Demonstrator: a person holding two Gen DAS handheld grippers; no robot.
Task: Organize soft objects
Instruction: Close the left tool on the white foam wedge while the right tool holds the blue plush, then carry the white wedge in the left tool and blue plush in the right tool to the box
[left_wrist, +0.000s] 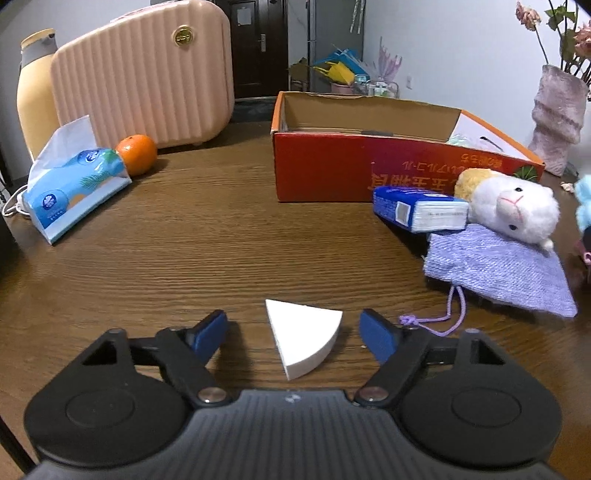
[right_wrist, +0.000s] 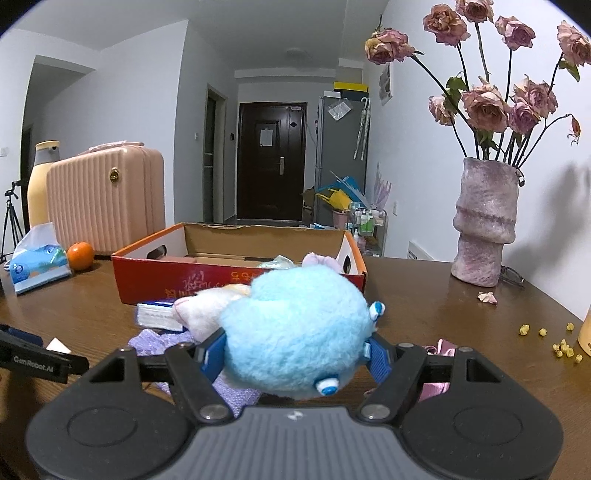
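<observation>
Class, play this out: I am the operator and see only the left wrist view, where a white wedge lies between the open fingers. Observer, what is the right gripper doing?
Observer: The right gripper is shut on a fluffy blue plush.
Operator: Is anything already inside the red box?
Observer: Yes, at the right end of the red box a pale green item and a pinkish soft thing show above the rim.
Operator: What lies on the table right of the vase?
Observer: Small yellow bits lie scattered on the table there.
</observation>
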